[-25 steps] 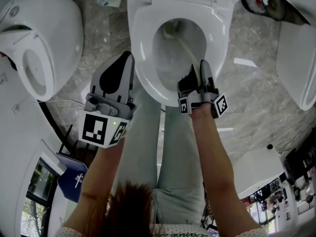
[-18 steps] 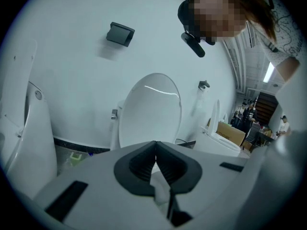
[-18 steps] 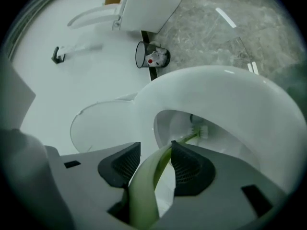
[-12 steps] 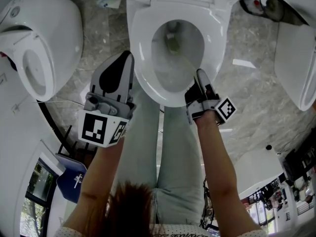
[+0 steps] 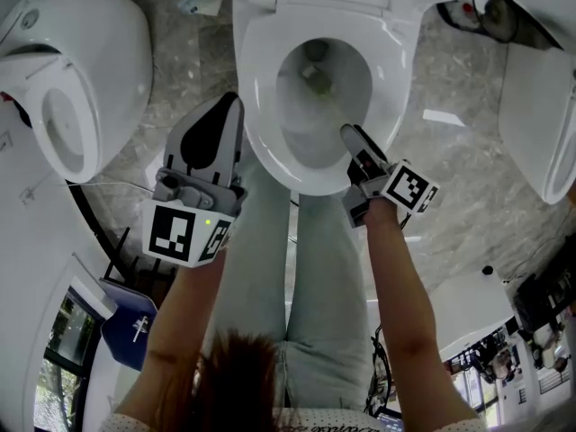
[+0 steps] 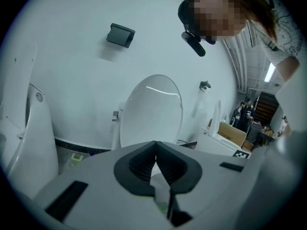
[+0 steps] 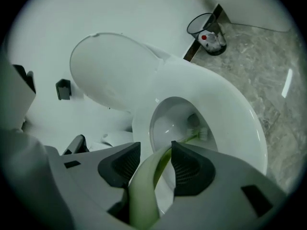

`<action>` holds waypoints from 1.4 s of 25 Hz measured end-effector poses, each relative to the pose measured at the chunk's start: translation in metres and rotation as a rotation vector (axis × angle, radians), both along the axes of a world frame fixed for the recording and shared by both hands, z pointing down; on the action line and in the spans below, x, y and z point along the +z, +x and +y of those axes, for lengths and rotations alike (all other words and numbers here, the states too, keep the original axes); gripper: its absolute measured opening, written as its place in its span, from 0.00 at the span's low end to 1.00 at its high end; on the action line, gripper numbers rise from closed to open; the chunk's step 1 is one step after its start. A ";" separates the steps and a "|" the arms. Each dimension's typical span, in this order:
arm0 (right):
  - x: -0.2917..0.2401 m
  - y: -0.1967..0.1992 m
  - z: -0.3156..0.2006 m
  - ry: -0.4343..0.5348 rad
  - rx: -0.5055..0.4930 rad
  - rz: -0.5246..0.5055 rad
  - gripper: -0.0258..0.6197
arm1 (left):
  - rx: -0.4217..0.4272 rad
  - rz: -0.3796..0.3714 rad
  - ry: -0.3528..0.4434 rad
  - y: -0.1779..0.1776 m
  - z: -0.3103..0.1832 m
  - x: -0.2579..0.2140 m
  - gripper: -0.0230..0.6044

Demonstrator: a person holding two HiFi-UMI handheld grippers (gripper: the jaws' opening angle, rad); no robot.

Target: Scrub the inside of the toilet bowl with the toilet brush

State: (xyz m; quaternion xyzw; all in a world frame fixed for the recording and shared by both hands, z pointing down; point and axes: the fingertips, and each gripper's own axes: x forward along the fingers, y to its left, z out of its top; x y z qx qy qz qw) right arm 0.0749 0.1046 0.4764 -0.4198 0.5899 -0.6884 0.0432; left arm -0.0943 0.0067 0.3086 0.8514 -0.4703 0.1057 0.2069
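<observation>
Toilet scrub, seen from above: my R gripper [image 5: 349, 135] is clamped on the pale green handle of the toilet brush [image 7: 144, 186], whose bristle head sits deep inside the toilet bowl [image 5: 261, 88], near the drain. My L gripper [image 5: 232, 111] hangs just beside the bowl's rim, jaws pressed together. Marble floor [image 5: 468, 178] below; 2nd toilet [image 5: 72, 79] at left.

Sanitary-ware showroom, or a like display hall. One toilet [image 5: 261, 106] stands before me, a second toilet [image 5: 90, 52] at my left and a third white fixture [image 5: 540, 115] at my right, all on a marble-patterned floor [image 5: 468, 187]. A cardboard box [image 6: 232, 132] stands in the open hall behind.
</observation>
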 end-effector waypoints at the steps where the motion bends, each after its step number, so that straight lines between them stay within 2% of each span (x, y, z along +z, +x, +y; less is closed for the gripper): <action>1: 0.000 -0.002 0.000 -0.002 -0.034 0.014 0.33 | -0.001 0.000 0.001 -0.001 0.000 -0.001 0.04; 7: 0.001 -0.006 -0.002 0.003 -0.233 0.114 0.33 | -0.009 0.000 0.000 -0.007 -0.002 -0.004 0.04; 14: -0.001 -0.007 -0.011 0.023 -0.324 0.171 0.34 | -0.010 0.007 0.003 -0.013 -0.005 -0.011 0.04; 17: -0.002 -0.013 -0.010 0.033 -0.398 0.209 0.34 | -0.004 0.011 0.003 -0.013 -0.004 -0.013 0.04; 27: -0.009 -0.030 -0.020 0.179 -0.773 0.453 0.34 | -0.004 0.022 0.006 -0.018 -0.004 -0.018 0.04; 35: -0.011 -0.038 -0.025 0.292 -0.959 0.591 0.34 | -0.017 0.018 0.000 -0.027 -0.001 -0.015 0.04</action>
